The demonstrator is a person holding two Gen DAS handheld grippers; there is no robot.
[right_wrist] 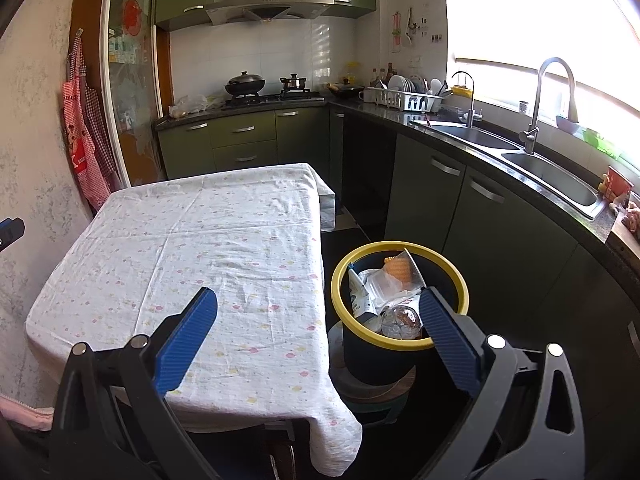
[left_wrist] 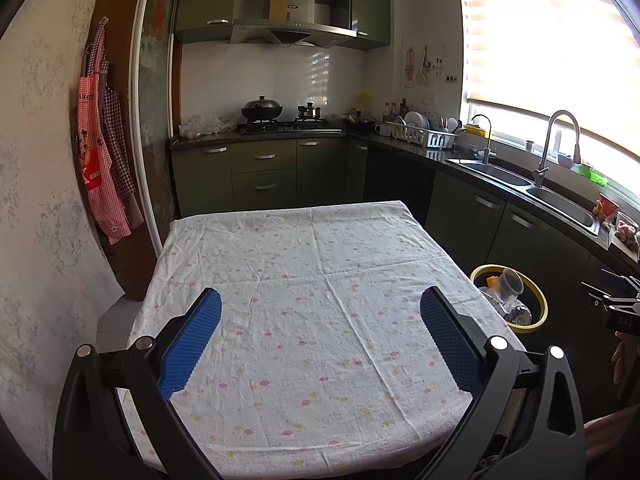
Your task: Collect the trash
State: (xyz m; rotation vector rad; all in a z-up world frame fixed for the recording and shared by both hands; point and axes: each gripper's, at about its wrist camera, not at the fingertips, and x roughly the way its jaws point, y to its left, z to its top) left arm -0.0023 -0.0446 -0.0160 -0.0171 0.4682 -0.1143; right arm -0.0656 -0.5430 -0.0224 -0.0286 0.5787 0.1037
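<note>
Two blue-padded grippers, left [left_wrist: 320, 336] and right [right_wrist: 318, 338], both spread wide and empty, above one table with floral white cloth [right_wrist: 208, 240]. One yellow-rimmed dark bin [right_wrist: 348, 280] just beside the table holds crumpled wrappers [right_wrist: 380, 292].

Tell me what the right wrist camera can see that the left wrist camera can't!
Only the right wrist view shows the stool under the bin, the tablecloth's hanging corner, and deep into the bin: a crumpled bottle and wrappers.

Only the left wrist view shows the other gripper's black body at its right edge.

Both show the yellow-rimmed bin, the cloth-covered table with nothing lying on it, the sink, the stove with a wok, and open, unloaded jaws.
</note>
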